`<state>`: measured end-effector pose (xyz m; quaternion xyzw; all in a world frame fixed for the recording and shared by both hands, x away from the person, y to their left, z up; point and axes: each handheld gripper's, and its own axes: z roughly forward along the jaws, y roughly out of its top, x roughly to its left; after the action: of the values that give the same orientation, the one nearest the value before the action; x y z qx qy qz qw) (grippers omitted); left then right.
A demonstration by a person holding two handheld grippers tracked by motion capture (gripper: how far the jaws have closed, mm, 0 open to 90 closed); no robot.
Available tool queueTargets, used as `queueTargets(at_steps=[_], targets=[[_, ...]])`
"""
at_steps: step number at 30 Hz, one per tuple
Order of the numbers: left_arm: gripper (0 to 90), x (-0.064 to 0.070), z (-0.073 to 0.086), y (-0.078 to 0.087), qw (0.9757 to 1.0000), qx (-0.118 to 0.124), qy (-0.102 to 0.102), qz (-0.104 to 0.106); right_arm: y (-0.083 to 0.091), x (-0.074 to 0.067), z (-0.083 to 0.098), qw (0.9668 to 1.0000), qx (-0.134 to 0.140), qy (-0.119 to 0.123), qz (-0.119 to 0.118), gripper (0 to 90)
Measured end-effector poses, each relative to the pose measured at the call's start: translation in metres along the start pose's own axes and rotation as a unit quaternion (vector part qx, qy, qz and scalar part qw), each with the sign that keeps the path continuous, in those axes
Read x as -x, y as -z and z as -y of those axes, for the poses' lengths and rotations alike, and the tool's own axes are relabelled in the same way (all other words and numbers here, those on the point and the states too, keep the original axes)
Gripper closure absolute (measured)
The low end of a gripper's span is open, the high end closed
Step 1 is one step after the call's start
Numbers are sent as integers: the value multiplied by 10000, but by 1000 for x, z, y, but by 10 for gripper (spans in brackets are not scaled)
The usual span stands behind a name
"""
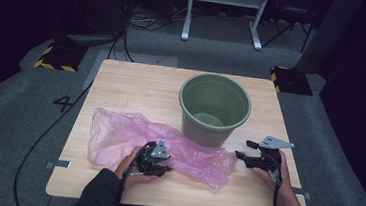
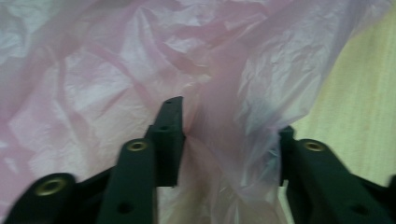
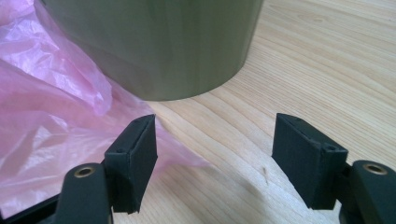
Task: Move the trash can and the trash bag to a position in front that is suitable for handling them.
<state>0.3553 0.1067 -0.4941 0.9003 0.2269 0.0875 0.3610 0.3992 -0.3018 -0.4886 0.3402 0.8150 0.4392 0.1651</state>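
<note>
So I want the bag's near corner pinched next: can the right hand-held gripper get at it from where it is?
Probably yes: the right hand-held gripper stands open, the pink bag edge beside its left pad, bare table around, nothing between.

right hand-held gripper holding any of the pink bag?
No. In the right gripper view the right hand-held gripper stands open over bare table, with the pink bag off beside its one pad.

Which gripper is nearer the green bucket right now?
Right. The right gripper hovers just beside the green bucket's base, jaws open over bare table. The left gripper is farther off, down on the pink bag.
</note>
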Motion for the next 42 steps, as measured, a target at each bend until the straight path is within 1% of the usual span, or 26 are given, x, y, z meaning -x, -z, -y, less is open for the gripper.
queueTargets(at_steps=[1,5,6,7,9,11,12,13,15,19,22,26,28,30,35,36,39,42], targets=[[644,-2,1,1,10000,5,13,-16,1,1,1,10000,17,-29,4,311],[749,-9,3,2,9999,60,15,-106,3,5,2,10000,-34,-89,2,294],[774,-12,4,3,9998,73,32,-170,3,6,3,9999,-49,-106,8,285],[819,-13,6,4,9997,82,42,-210,3,7,3,9999,-80,-126,5,273],[849,-16,7,5,9996,85,90,-249,2,10,5,9998,-165,-149,25,246],[867,-18,9,7,9994,98,108,-312,2,12,6,9996,-194,-181,34,239],[870,-18,9,7,9994,98,108,-312,2,12,6,9996,-194,-181,34,239],[870,-19,10,8,9992,91,129,-372,2,13,7,9995,-215,-213,42,231],[884,-21,11,10,9989,131,136,-422,0,15,8,9994,-269,-225,60,225],[893,-23,13,19,9981,296,203,-508,-2,15,9,9993,-312,-222,31,218],[894,-26,14,27,9966,429,258,-659,-3,14,9,9991,-363,-224,45,214],[894,-29,17,34,9952,535,335,-745,-6,13,8,9991,-383,-199,41,206],[895,-30,17,37,9945,584,361,-789,-8,14,8,9989,-420,-208,28,203],[895,-30,16,40,9938,644,380,-822,-10,14,8,9986,-474,-207,63,202],[895,-33,16,50,9908,882,459,-916,-11,13,8,9981,-560,-211,120,203],[895,-34,17,52,9900,947,503,-914,-12,12,8,9980,-578,-198,129,202],[895,-35,18,58,9872,1100,582,-998,-13,11,8,9978,-614,-172,168,201],[896,-36,19,64,9852,1200,638,-1042,-14,11,7,9976,-629,-161,227,202]])
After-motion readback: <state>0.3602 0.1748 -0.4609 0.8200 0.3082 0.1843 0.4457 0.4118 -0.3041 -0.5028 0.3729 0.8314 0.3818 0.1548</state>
